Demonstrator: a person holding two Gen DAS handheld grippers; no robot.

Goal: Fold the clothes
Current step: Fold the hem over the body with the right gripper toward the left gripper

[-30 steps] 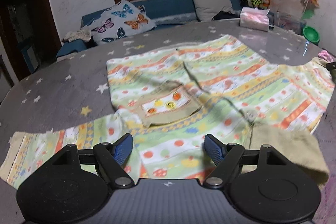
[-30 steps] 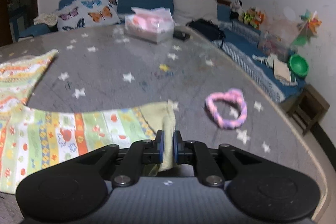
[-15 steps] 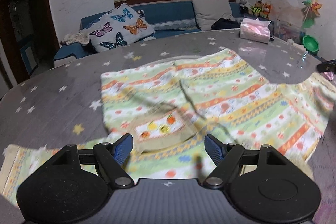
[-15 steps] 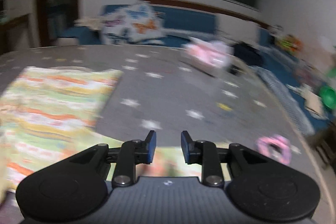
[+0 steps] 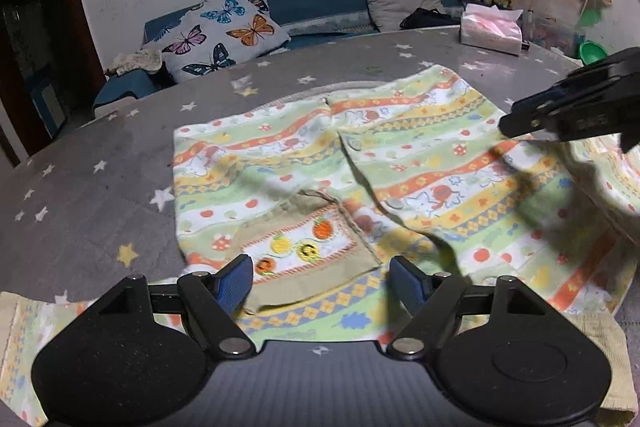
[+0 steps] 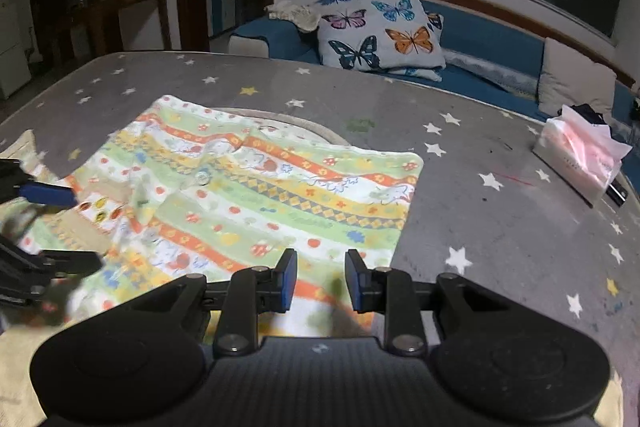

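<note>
My left gripper [image 5: 321, 281] hovers over the near edge of the striped shirt [image 5: 400, 163], its blue pads [image 5: 236, 279] spread wide with nothing between them, only the patch pocket [image 5: 308, 259] lying flat below the gap. My right gripper [image 6: 321, 279] has its jaws a little apart, having just been opening; nothing is pinched between its pads [image 6: 289, 277], and the cloth lies loose beneath. The shirt is spread flat on the grey star-printed table [image 6: 500, 227], front side up, button placket running down the middle. Its long axis runs side to side across the left wrist view, collar end away from me toward the sofa, one sleeve trailing past my left gripper to the near left. A tissue pack [image 6: 584, 163] sits on the table well apart from the shirt, and a butterfly pillow [image 6: 380, 31] rests on the sofa behind
</note>
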